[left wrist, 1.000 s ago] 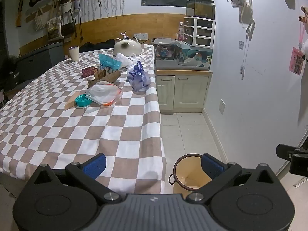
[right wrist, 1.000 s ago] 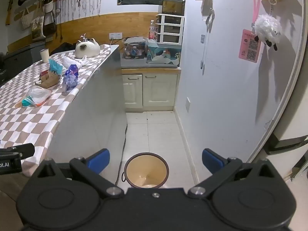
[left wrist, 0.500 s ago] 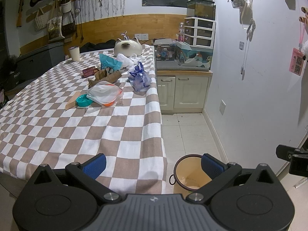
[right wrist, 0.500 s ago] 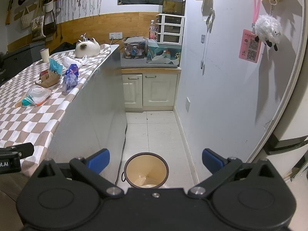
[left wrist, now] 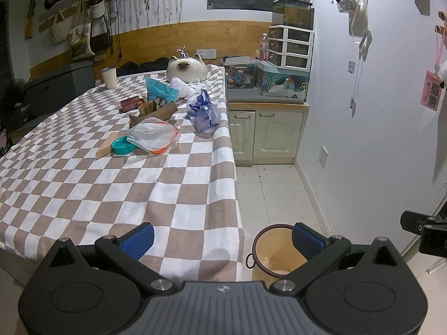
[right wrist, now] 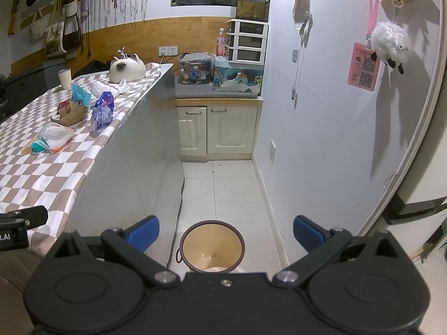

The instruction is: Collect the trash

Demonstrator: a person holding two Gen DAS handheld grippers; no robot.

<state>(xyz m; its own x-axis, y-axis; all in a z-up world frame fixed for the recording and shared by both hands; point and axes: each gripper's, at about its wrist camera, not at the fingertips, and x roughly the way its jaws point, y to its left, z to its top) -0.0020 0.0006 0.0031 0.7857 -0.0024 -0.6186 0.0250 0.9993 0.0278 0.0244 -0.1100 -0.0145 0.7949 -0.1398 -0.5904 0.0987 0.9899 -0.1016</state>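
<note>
Trash lies on the checkered table [left wrist: 117,184]: a clear plastic bag [left wrist: 152,135] over a teal lid [left wrist: 123,145], a brown cardboard piece [left wrist: 156,113], a blue-purple bag [left wrist: 204,111], a teal wrapper [left wrist: 160,92] and a white crumpled bag [left wrist: 181,86]. A cream bin [left wrist: 275,254] stands on the floor by the table's corner; it also shows in the right wrist view [right wrist: 212,247]. My left gripper [left wrist: 222,240] is open and empty over the table's near edge. My right gripper [right wrist: 226,233] is open and empty above the bin.
A cat-shaped white bowl [left wrist: 187,67] and a cup [left wrist: 109,77] stand at the table's far end. Cream cabinets [right wrist: 220,128] with cluttered boxes close the aisle. A white wall [right wrist: 321,139] runs along the right, a fridge [right wrist: 419,195] nearer.
The left wrist view has shifted slightly, so the table's trash sits a little lower and nearer. The right gripper has barely moved. Both grippers stay open.
</note>
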